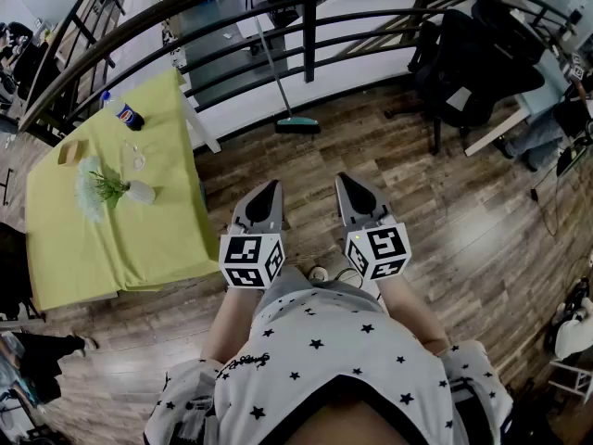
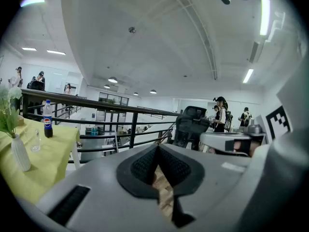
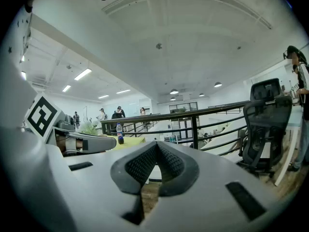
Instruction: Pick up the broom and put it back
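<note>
Wood-plank floor [image 1: 445,211] is recorded beneath both tools. The left gripper [image 1: 271,189] and right gripper [image 1: 345,182] are held side by side, slightly apart, in front of the person [image 1: 324,360], with their tips directed toward the railing [image 1: 306,26].

In the left gripper view the ribbed pads are seen pressed together at the tip, and nothing is pinched between them. In the right gripper view the same condition is noted: pads closed tip to tip, with only floor visible in the gap behind them. Both tools are therefore carried empty.

The broom [image 1: 296,125] is found standing against the railing, its teal head resting on the floor at the rail's foot and its thin handle leaning up and to the left across the bars. It is placed ahead of the tools and well apart from both, roughly on a line between the two tips, and is touched by neither. A table [image 1: 56,248] covered in yellow-green cloth is located to the left of the broom, and a black chair [image 1: 463,63] to the right.
</note>
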